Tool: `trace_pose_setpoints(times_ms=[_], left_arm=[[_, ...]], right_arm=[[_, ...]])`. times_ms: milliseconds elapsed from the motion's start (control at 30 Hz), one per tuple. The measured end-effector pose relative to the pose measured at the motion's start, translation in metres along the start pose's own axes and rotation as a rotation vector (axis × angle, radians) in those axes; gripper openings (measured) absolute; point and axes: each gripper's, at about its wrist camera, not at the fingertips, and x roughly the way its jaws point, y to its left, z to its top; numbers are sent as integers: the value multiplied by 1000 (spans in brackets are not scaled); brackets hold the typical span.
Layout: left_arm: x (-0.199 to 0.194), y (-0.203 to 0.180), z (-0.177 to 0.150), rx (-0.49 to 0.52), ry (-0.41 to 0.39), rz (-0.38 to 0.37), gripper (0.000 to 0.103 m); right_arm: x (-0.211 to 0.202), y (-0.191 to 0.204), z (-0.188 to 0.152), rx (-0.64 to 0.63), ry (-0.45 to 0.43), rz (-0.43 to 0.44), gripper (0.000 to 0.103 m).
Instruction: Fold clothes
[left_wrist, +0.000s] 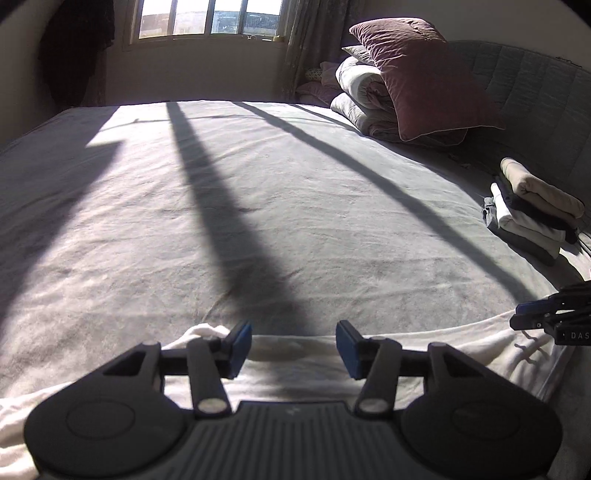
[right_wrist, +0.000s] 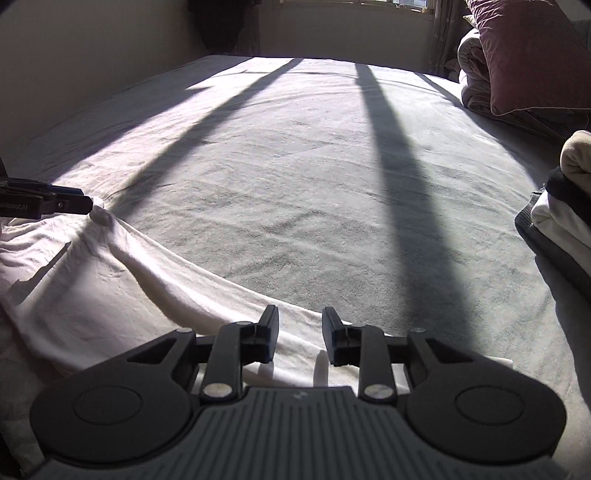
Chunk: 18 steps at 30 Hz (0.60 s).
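A white garment (left_wrist: 295, 373) lies spread along the near edge of the grey bed (left_wrist: 258, 206); it also shows in the right wrist view (right_wrist: 122, 291). My left gripper (left_wrist: 293, 349) is open, its blue-padded fingers low over the garment's far edge. In the right wrist view the left gripper (right_wrist: 86, 202) sits at a bunched corner of the garment. My right gripper (right_wrist: 300, 334) is open just above the garment's far edge. It shows from the side in the left wrist view (left_wrist: 524, 315).
A stack of folded clothes (left_wrist: 535, 206) lies at the right side of the bed, also in the right wrist view (right_wrist: 565, 206). A maroon pillow (left_wrist: 421, 74) leans on rolled duvets (left_wrist: 362, 96) by the headboard. A window (left_wrist: 207, 18) is behind.
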Motion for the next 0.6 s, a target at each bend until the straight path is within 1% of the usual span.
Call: trace_pose_setpoints(times_ms=[67,200,267,367,467,500,533,567,600], left_arm=[[1,13,0,-4,6,35,56],[7,28,-1,1,23,71,56],[12,32,-1,6,33,88,56],[20,37,-1,0,39,95,56],[30,38,-1,-29,71,96,53],[32,36,-1,-24,71,101,52],[34,34,-2,-14,68,108,50],[34,32,-2,-6,66,110,44],[34,29,-2,-1,63,105,40]], right_arm=[[5,4,1,-29,15,19,30],[9,5,-1,-86,37,53,30],[10,3,-2,-91,44,56,30],[11,-1,-5,-88,52,61,30],[13,3,-6,-109,55,55,30],[13,5,-6,-123,54,50,30],[13,7,-7,-137,52,46,29],[12,8,-7,-149,50,41,28],[11,10,-8,-161,48,37,24]])
